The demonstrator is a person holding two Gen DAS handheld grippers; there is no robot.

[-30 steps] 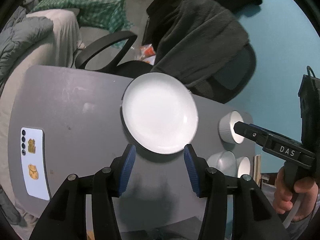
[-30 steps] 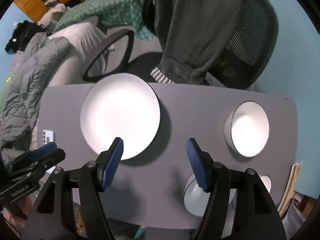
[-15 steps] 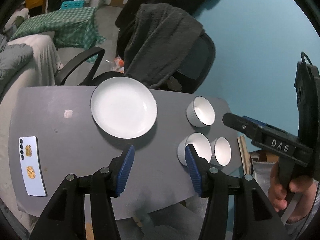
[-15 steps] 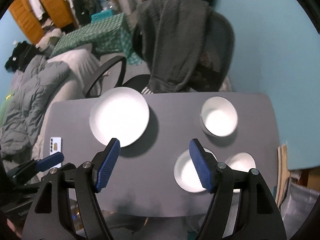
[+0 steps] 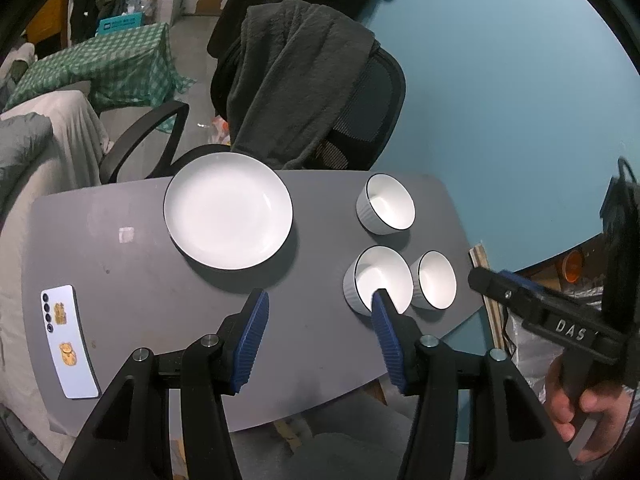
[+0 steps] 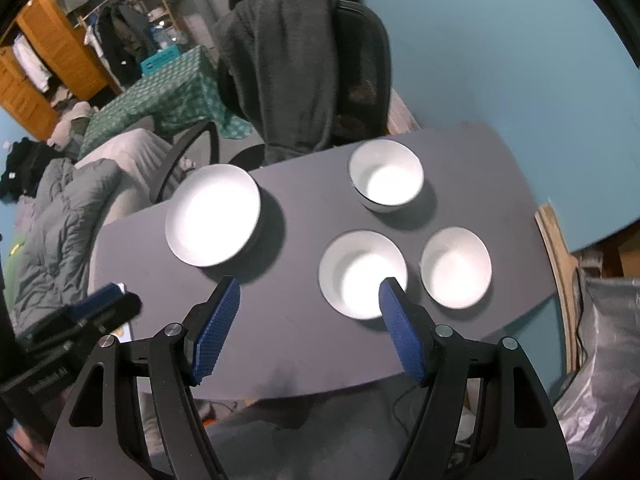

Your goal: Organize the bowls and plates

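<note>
Grey table (image 5: 140, 248), rounded edge, dull scuffed top. On it a white plate (image 5: 228, 211) toward the far side, sitting flat. Three white bowls to its right: the far bowl (image 5: 386, 210) alone near the back edge, the middle bowl (image 5: 378, 280) and the small bowl (image 5: 434, 279) side by side near the front, almost touching. A phone (image 5: 69, 341) lies flat at the table's left end, well apart from the dishes.

Behind the table an office chair (image 5: 372, 112) with a dark blanket (image 5: 296, 76) draped over its back. Teal wall (image 5: 500, 72) on the right. Green checked cloth (image 5: 100, 64) farther back; wooden wardrobe (image 6: 44, 64) in the right wrist view.

Left gripper (image 5: 320, 308) above the table, jaws spread and just been widening, nothing between them. Right gripper (image 6: 310, 300) also spread wide, empty.
</note>
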